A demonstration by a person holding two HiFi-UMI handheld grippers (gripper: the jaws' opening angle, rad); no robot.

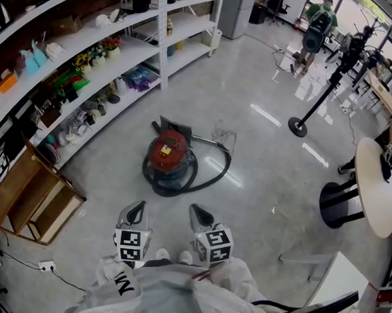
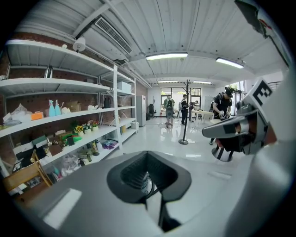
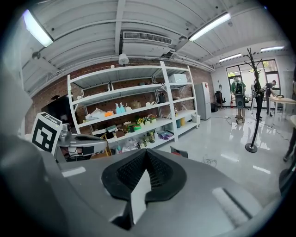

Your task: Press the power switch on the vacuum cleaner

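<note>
From the head camera I see the vacuum cleaner point(image 1: 169, 154) sitting on the glossy grey floor point(image 1: 263, 165), a round canister with a red top, and everything else I place around it. Its black hose point(image 1: 214, 177) curls around the near and right sides of the canister, and a thin pale cable point(image 1: 223, 131) lies loose just past the vacuum cleaner on its far right. I cannot pick out the power switch at this size. My left gripper point(image 1: 135, 210) and right gripper point(image 1: 201, 214) hang side by side on the near side of the vacuum cleaner, well short of it and touching nothing, both pointing towards it. In each gripper's own view the tongs are drawn together, the ribbed black pads meeting at the tip with only a thin slit lower down and nothing held between them. Left of the vacuum cleaner runs a long white shelving unit point(image 1: 123, 56) loaded with small items, and a wooden crate point(image 1: 32, 196) stands on the near-left side of it. Well off to the right of the vacuum cleaner is a round pale table point(image 1: 374, 188), and beyond it on the far right a black stand point(image 1: 298, 125) rises from a round base. Far beyond that a person point(image 1: 317, 25) stands.
</note>
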